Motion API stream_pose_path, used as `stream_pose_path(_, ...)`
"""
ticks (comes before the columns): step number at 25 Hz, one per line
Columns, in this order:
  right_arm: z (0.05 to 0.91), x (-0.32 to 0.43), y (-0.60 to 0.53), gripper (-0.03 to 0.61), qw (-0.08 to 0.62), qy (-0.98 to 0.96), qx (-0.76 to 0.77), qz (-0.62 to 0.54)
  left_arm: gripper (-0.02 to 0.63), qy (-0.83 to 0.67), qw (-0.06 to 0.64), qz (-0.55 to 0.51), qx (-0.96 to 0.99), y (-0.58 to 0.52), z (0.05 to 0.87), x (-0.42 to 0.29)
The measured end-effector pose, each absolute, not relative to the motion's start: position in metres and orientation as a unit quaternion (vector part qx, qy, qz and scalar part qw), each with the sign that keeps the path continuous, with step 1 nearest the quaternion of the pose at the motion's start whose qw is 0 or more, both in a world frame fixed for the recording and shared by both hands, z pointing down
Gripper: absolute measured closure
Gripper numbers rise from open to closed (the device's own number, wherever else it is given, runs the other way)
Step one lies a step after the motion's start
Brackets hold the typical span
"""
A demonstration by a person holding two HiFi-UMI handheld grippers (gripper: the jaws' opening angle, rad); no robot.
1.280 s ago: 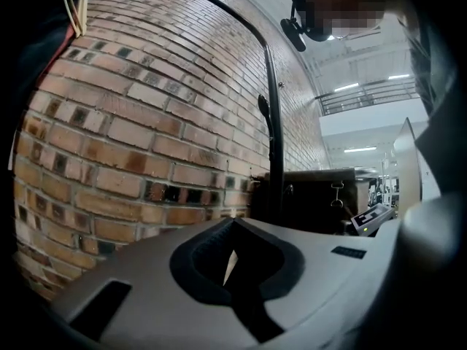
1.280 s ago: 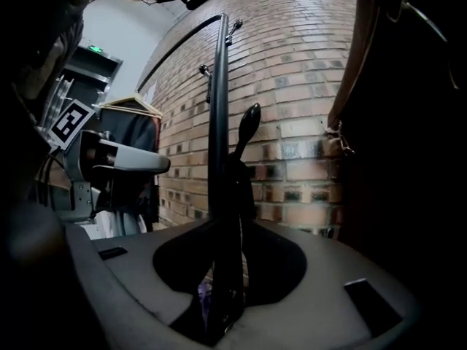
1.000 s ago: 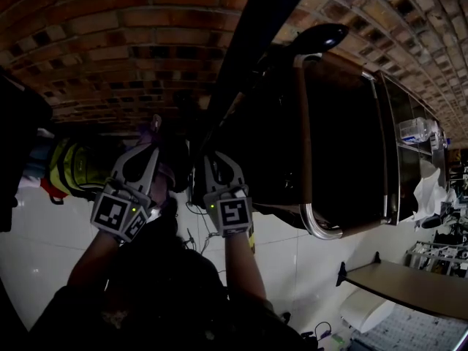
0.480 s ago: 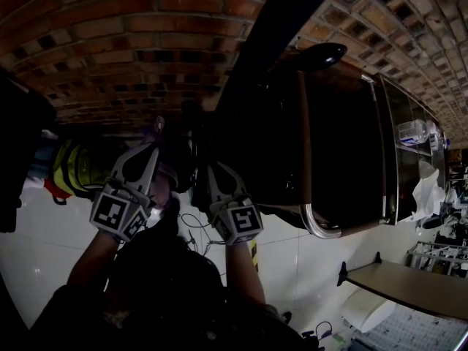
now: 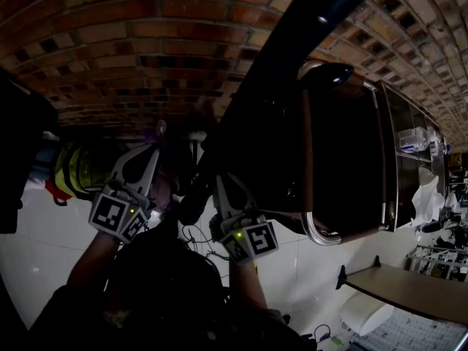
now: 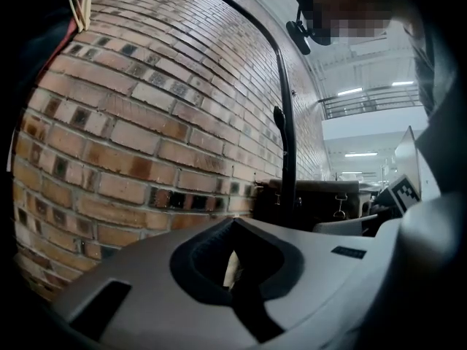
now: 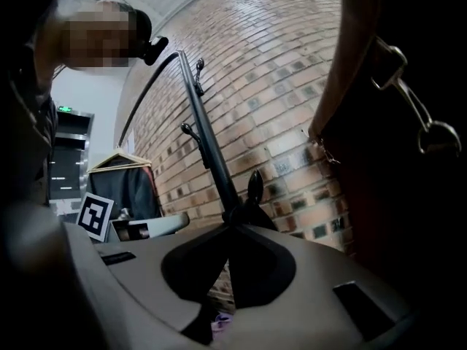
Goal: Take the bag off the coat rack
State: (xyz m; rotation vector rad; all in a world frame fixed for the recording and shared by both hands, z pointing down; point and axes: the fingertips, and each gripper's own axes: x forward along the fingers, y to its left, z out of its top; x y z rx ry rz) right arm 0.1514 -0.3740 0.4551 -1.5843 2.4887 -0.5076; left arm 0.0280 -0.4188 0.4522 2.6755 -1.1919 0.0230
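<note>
1. Bag [image 5: 336, 152]: dark brown with pale trim. It hangs close against the coat rack [image 5: 292, 50] in front of the brick wall [image 5: 131, 42] and fills the right half of the head view.
2. Right claw [image 5: 221, 181]: pressed together, tips up at the rack's dark pole, just beside the bag's near edge. I cannot tell whether anything thin is nipped between the tips.
3. Left claw [image 5: 151, 148]: also pressed together, with nothing visible between the tips. It is on the other side of the pole from the bag, and apart from it.
4. Only the right gripper view shows the bag's side close up [image 7: 394, 195], rising just right of the claw with a metal clasp [image 7: 408, 100] dangling on it. A hook [image 7: 255, 184] stands directly above the closed tips. Far left is a hanger [image 7: 120, 155] with a dark garment.
5. Only the left gripper view shows the bag from the far side [image 6: 314, 194], low against the wall beyond the pole and well ahead of that claw.
6. Only the head view shows both claws together, plus a yellow-green bundle [image 5: 77, 167] at the left.
</note>
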Motion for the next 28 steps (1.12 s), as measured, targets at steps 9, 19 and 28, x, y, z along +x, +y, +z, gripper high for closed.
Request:
stream_pose_path(9,0.376,0.144,-0.363,0.561,0.133,0.849,-0.492,-0.136,0.588,-0.393,0.101,-0.009,0.914,-0.423,0.438,0.034)
stream_pose_path(19,0.292,0.152,-0.319,0.561,0.198,0.858,-0.466,-0.08,0.588,-0.398,0.079,-0.043,0.913,-0.402,0.401,0.027)
stream_pose_path(28,0.271,0.152,-0.246,0.561,0.174,0.866,-0.467,-0.048,0.588,-0.399,0.045,-0.065,0.913,-0.327,0.352,0.021)
